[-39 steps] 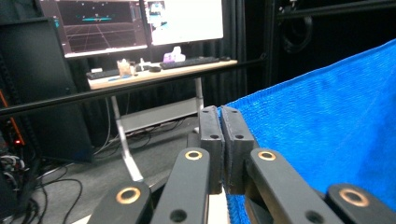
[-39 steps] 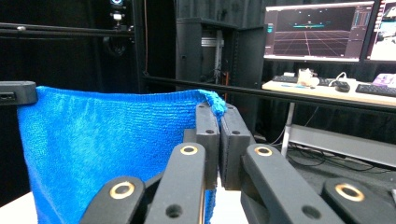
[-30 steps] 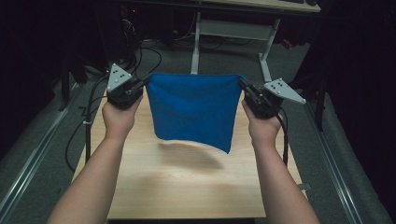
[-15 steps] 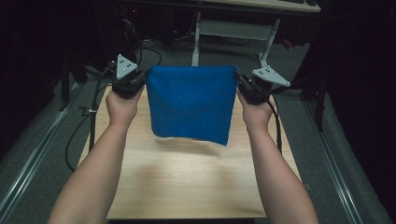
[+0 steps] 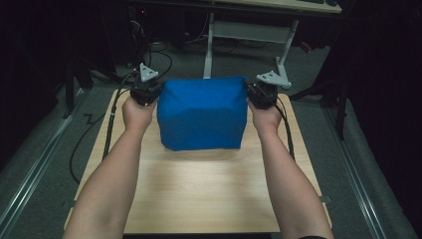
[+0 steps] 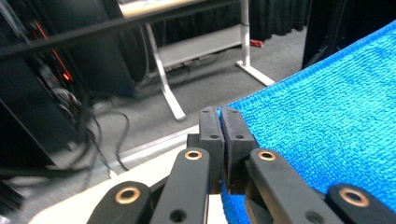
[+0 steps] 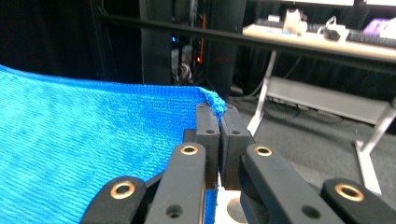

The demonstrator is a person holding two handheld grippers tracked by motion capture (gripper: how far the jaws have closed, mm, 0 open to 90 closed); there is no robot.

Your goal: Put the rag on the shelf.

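Towel (image 5: 201,115), blue, hangs in the middle of the frame above the table (image 5: 199,194). Left gripper (image 5: 145,93) and right gripper (image 5: 262,94) each pinch one top corner tight, level.

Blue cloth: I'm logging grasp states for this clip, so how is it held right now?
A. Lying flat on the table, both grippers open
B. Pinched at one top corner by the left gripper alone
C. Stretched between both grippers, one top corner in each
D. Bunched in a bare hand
C: the left gripper and the right gripper each clamp a top corner of the blue cloth, which hangs spread between them over the table.
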